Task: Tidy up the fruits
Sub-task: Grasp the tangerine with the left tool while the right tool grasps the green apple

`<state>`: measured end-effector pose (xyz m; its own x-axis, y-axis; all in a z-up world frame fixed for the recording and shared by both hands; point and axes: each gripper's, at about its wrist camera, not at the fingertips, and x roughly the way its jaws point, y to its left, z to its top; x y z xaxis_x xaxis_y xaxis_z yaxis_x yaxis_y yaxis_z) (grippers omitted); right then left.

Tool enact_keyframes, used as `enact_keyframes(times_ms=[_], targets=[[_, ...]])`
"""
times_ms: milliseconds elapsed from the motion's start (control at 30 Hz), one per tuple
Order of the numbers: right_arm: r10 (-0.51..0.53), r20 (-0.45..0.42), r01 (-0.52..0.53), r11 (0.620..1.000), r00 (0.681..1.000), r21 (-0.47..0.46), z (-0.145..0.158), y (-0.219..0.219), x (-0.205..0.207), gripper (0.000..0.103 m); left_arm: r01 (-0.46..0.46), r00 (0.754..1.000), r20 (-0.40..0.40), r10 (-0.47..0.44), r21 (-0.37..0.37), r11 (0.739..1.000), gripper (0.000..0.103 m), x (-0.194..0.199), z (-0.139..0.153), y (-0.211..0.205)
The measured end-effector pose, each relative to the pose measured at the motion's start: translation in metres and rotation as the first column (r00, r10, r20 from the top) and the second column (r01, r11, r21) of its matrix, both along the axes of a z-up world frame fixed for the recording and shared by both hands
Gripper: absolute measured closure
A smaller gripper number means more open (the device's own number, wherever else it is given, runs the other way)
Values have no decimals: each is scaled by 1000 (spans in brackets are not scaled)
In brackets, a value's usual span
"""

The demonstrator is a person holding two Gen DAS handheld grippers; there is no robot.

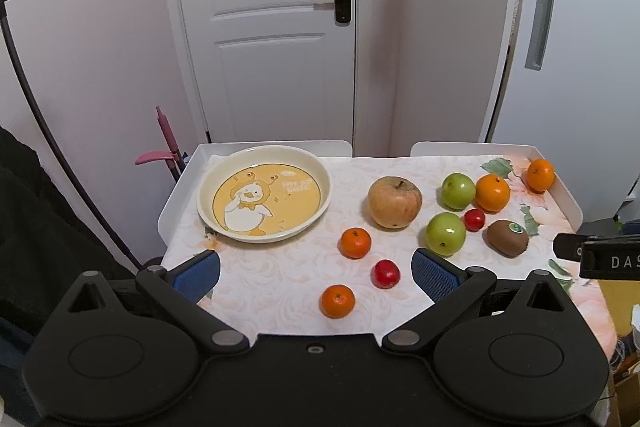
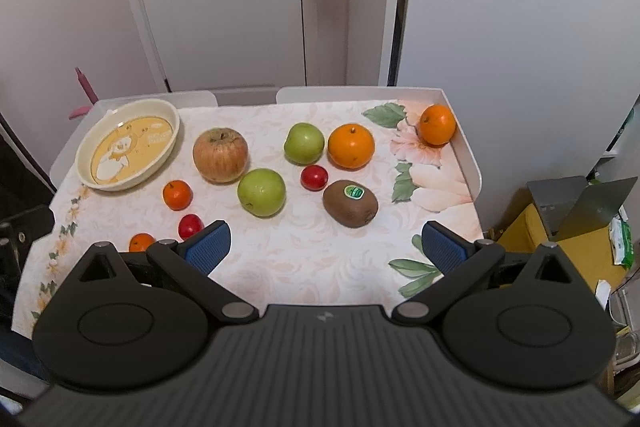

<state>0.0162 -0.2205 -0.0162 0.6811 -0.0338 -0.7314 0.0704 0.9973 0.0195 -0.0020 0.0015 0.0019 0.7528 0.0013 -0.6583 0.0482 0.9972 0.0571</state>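
Small glossy tangerine (image 1: 337,301) sits nearest, dimpled, green-stemmed, bright orange.

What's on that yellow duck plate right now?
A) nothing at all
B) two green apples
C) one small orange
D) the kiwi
A: the plate shows only its duck picture, while the kiwi, both green apples and every orange, such as the one nearest the plate, lie on the tablecloth beside it.
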Motion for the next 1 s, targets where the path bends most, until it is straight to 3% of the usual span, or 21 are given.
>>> enact_keyframes(times_ms=[200, 533, 1000], targets=[[20, -32, -20, 1000, 999, 22, -33, 2, 13, 0, -8, 1000, -16, 8, -14, 1000, 0, 12, -33, 6], [183, -8, -183, 982, 983, 38, -88, 12, 53, 0, -49, 998, -44, 48, -28, 998, 2, 27, -91, -6], [333, 35, -335, 940, 942, 68, -131, 22, 108, 4, -128, 990, -68, 126, -33, 991, 30, 61, -139, -28]])
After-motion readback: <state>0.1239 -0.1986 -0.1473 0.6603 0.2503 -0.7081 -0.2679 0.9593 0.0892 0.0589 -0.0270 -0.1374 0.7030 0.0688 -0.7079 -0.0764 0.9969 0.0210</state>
